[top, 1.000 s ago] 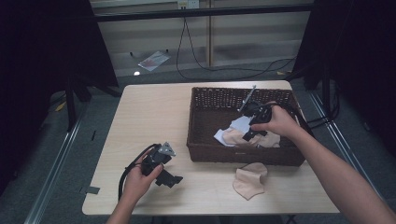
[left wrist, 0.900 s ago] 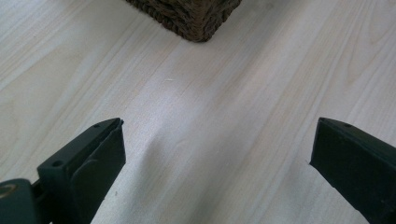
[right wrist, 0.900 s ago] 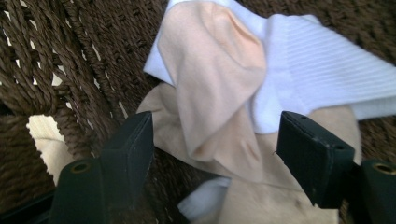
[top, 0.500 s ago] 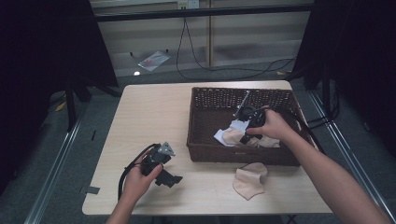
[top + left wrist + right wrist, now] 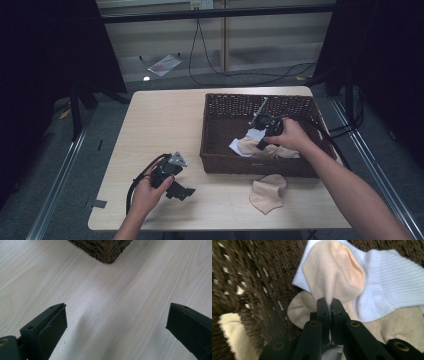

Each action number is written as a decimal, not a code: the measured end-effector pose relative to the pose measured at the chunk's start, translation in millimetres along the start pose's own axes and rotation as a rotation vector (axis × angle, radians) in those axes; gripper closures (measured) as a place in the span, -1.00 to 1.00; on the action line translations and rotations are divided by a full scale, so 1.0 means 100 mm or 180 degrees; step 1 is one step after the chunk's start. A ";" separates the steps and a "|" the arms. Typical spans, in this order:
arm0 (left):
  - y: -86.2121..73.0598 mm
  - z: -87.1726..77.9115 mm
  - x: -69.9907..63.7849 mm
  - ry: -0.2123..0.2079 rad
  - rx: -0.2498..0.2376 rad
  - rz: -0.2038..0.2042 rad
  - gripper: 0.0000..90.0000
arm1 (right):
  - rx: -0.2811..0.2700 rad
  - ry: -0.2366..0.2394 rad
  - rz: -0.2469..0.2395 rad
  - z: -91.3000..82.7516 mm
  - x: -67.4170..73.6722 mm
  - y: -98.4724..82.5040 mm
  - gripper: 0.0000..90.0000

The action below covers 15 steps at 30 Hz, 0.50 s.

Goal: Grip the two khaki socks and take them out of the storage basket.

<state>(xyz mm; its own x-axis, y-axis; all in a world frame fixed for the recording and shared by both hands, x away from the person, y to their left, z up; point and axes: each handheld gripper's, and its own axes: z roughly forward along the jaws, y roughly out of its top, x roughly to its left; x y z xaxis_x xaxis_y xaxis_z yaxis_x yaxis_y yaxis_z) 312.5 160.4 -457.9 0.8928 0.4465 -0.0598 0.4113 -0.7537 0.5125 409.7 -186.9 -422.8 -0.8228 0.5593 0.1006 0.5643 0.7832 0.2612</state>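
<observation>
A dark wicker basket [image 5: 210, 130] stands on the right half of the wooden table [image 5: 165, 120]. Inside it lie beige socks [image 5: 250, 147] and a white sock [image 5: 392, 280]. My right gripper [image 5: 261, 145] reaches down into the basket. Its jaws have just been closing, and they now pinch a fold of a beige sock [image 5: 332, 272] at the right gripper's [image 5: 329, 302] tips. Another beige sock [image 5: 267, 192] lies on the table in front of the basket. My left gripper [image 5: 182, 192] rests low over the table's front left, open [image 5: 116, 315] with bare wood between its jaws.
A corner of the basket [image 5: 105, 250] lies ahead of the left gripper. Black cables trail from both grippers across the table. Behind the table, cables and a piece of litter [image 5: 164, 64] lie on the floor. Dark stands flank both sides.
The right hand has dipped slightly into the basket and its jaws have closed on a beige sock. The left hand has kept still.
</observation>
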 end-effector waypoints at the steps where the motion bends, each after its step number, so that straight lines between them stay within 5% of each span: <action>1: 0.00 0.00 0.00 0.0000 -0.0016 -0.0018 -0.94 | 0.0020 0.0003 -0.0063 -0.02 -0.01 0.00 0.96; 15: 0.00 0.01 0.00 -0.0015 -0.0025 0.0004 -0.94 | -0.0261 0.0161 -0.0024 -0.52 0.02 -0.08 0.97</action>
<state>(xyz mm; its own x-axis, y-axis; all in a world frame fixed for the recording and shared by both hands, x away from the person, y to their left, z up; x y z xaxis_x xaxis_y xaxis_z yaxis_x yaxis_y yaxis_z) 312.6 159.5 -458.4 0.8941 0.4434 -0.0632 0.4088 -0.7504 0.5193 399.6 -206.0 -374.7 -0.8306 0.5374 0.1460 0.5523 0.7613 0.3396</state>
